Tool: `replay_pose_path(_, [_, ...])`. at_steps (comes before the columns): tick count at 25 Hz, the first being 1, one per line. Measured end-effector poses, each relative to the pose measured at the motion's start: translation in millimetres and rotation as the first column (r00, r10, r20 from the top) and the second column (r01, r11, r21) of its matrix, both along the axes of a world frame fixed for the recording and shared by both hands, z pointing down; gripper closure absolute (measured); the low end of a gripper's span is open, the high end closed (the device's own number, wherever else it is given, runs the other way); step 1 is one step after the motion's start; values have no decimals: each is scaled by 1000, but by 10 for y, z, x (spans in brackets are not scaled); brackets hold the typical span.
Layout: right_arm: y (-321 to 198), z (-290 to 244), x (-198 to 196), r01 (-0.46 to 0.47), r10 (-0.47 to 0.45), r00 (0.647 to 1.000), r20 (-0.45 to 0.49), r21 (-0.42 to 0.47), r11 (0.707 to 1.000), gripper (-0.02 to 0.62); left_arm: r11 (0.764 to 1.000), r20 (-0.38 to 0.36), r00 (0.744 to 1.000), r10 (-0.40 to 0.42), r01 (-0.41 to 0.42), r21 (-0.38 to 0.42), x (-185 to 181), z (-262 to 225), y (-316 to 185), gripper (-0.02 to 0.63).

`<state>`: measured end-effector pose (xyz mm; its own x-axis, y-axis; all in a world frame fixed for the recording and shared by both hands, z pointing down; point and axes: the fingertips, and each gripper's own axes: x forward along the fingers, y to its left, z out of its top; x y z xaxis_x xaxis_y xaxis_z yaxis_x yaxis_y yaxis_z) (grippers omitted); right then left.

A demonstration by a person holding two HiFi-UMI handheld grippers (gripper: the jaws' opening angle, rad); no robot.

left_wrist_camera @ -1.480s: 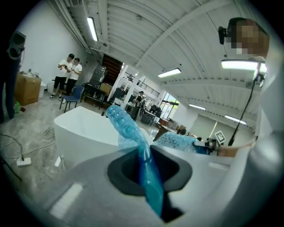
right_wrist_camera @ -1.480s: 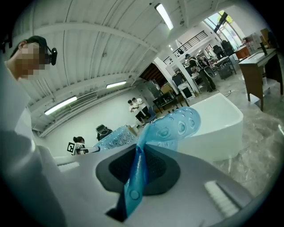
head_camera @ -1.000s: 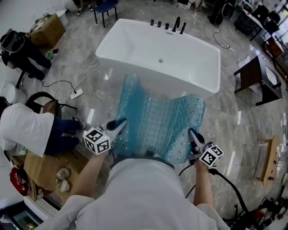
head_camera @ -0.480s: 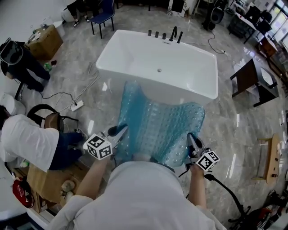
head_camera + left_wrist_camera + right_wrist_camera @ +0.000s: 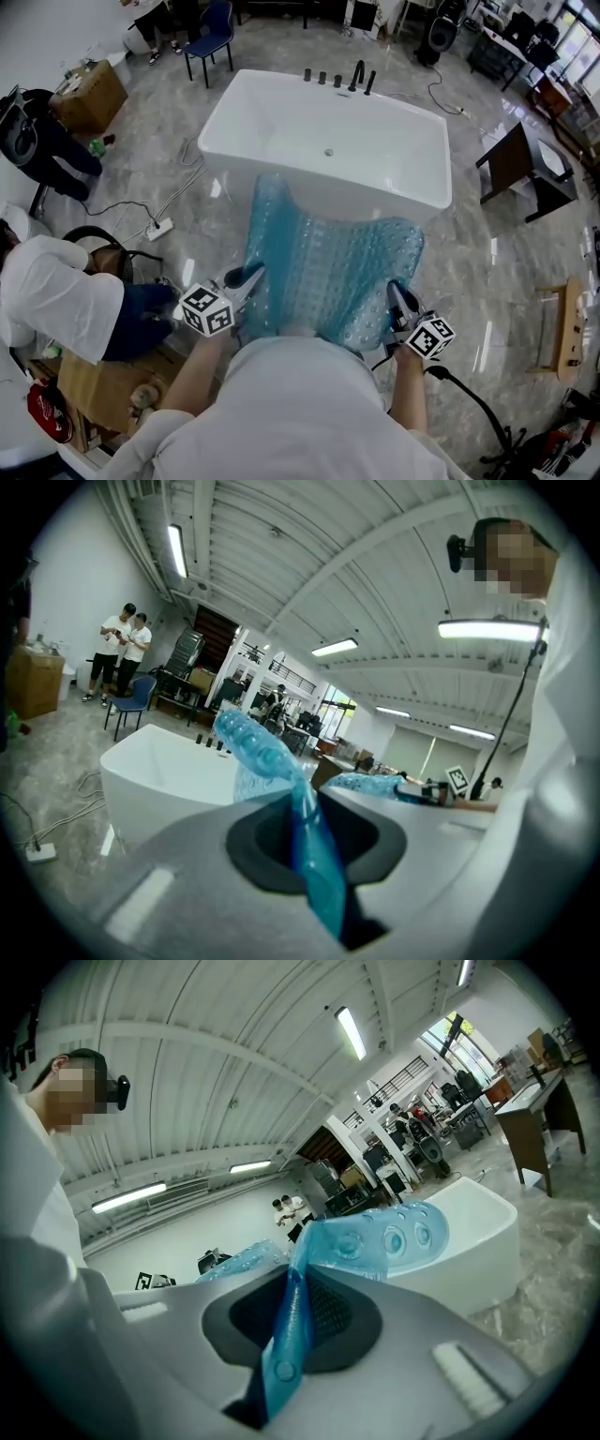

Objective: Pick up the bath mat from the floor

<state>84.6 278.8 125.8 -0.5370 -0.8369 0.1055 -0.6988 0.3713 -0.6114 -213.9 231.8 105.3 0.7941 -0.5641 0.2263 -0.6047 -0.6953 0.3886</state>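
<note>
The bath mat (image 5: 328, 262) is translucent blue with rows of bubbles. In the head view it hangs lifted in front of me, its far end curling up against the white bathtub (image 5: 319, 141). My left gripper (image 5: 248, 277) is shut on the mat's near left corner. My right gripper (image 5: 396, 295) is shut on the near right corner. In the left gripper view the blue mat (image 5: 305, 855) is pinched between the grey jaws and rises to the tub (image 5: 159, 771). In the right gripper view the mat (image 5: 286, 1335) is clamped the same way, its edge folding over.
A person in a white top (image 5: 52, 295) crouches at the left beside a cardboard box (image 5: 89, 366). A white power strip (image 5: 157, 228) and cables lie on the marble floor. A dark side table (image 5: 520, 169) stands at the right, a blue chair (image 5: 208, 23) beyond the tub.
Both grippers keep their hold on the mat. The view has drifted slightly, with the tub a little lower in the picture; the crouching person has shifted.
</note>
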Motion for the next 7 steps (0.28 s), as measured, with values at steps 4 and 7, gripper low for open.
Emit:
replay_pose_path(4, [48,29,23,-14,14,1000,9,-5,1000,563,1000,-8,1000,-8,8,-4,5,5,28,572])
replay_pose_path(7, [48,23,26,-18,18,1000,14,-3,1000,563,1000,-9,1000,-15,15,-7,-10,22,35,572])
